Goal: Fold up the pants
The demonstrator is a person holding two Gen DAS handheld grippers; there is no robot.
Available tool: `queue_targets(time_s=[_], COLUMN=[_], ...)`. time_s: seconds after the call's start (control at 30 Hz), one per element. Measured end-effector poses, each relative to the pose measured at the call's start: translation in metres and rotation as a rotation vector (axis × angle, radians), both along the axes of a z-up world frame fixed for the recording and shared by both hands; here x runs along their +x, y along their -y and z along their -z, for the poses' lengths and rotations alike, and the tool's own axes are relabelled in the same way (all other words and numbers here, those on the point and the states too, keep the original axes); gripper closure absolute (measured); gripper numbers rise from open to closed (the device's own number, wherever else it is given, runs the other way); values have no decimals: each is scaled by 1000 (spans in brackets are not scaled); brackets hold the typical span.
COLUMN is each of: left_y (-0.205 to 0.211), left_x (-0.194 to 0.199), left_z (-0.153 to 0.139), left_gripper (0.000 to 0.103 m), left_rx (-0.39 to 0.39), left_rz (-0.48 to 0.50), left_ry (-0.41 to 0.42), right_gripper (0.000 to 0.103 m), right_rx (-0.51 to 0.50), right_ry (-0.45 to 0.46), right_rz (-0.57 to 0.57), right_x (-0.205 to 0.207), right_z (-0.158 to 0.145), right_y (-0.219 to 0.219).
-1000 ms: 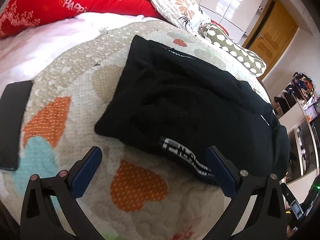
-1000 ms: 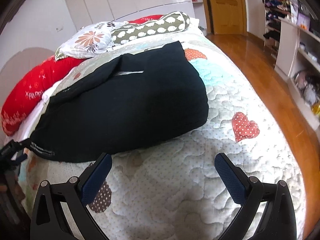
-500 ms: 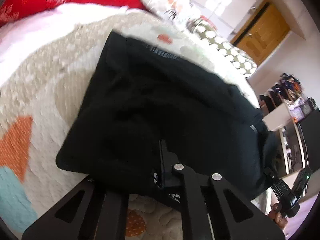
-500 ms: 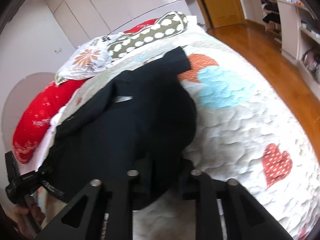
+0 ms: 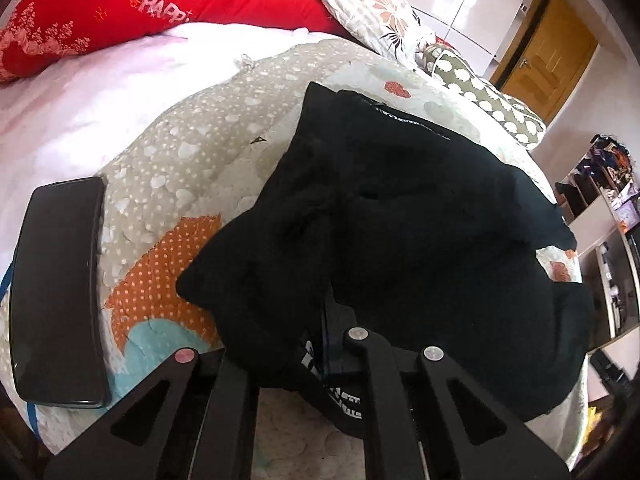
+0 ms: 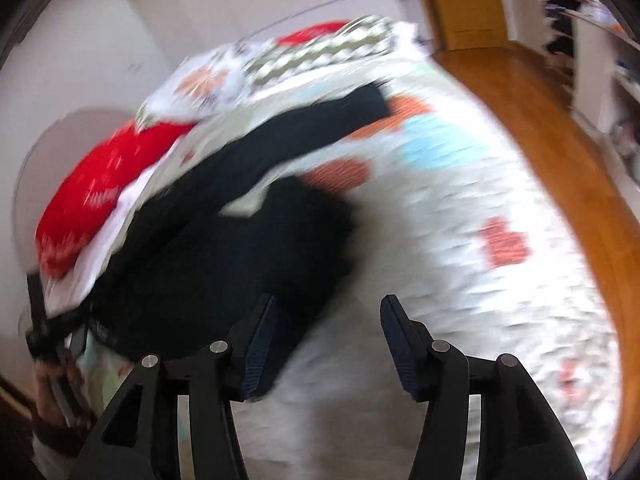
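Observation:
Black pants [image 5: 420,216] lie on a quilted bedspread with heart patches [image 5: 208,152]. My left gripper [image 5: 316,344] is shut on the near edge of the pants by the white-printed waistband and holds it lifted. In the blurred right wrist view the pants [image 6: 224,248] lie partly folded over themselves. My right gripper [image 6: 326,344] is open with its left finger [image 6: 260,344] against the near edge of the pants, holding nothing.
A black phone [image 5: 56,296] lies on the bed at the left. Red [image 5: 132,4] and patterned pillows [image 5: 376,12] sit at the head of the bed. Wooden floor [image 6: 560,168], a door and shelves are to the right of the bed.
Both grippers closed on the pants' near edge half a second ago. The left one still holds and has lifted the cloth; the right one has opened, let go and is moving fast.

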State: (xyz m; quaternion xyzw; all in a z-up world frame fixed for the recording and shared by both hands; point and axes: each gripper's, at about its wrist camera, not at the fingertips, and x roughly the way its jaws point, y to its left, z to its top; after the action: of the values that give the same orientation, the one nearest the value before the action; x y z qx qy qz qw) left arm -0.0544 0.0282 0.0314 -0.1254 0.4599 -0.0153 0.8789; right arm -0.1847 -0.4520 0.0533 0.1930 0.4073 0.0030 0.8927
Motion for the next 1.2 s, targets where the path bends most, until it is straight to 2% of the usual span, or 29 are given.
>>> queue_targets(time_s=[0.1,0.13,0.17,0.27,0.3,0.43,0.5,0.57,0.7,0.77,0.9,1.0,1.07,1.1,1.13,1.17,1.2], left_y=[4,6,6,2,2,4,5,5,5,4,5,4,4,4,4,4,4], left_x=[-1,-1,-2,2,4,6,7,7,7,7,6,6,6,6,6,6,6], left_z=[-3,-4,-4,-3,-2,-1,0,-1,1,2,2,2,2,2,2,2,2], left_gripper=[97,97,97,97,97,97,97,97,97,96,96,96,96,96,95,95,95], left_rx=[24,33,39,30,27,31,29,30,28,26,30,27,28,29,30,29,26], left_rz=[-4,-3,-2,-6,-9,-14,-17,-16,-12,-15,-14,-14,-15,-15,-16,-16,-15], left_ry=[4,8,8,-1,-4,-11,-12,-10,-10,-10,-12,-15,-14,-16,-17,-18,-19], right_gripper=[51,55,62,71,72,72,72,68,58,53,36,35,36,37,52,86,97], right_rx=[-144,-179,-176,-169,-169,8,8,-21,-33,-37,-80,-186,-186,-153,-134,-135,-151], right_ry=[-2,-13,-22,-61,-45,64,59,56,33,42,122,127,121,115,95,63,24], right_rz=[57,68,62,25,5,-229,-321,-311,-214,-221,-332,-398,-427,-461,-492,-514,-539], right_x=[9,16,24,43,44,49,45,39,27,24,27,45,63,70,76,80,82], right_z=[0,5,11,26,23,1,-1,-1,2,-3,-15,-12,-10,-6,-1,5,12], right_y=[13,13,9,-10,-23,-80,-101,-100,-64,-58,-83,-110,-120,-124,-128,-131,-135])
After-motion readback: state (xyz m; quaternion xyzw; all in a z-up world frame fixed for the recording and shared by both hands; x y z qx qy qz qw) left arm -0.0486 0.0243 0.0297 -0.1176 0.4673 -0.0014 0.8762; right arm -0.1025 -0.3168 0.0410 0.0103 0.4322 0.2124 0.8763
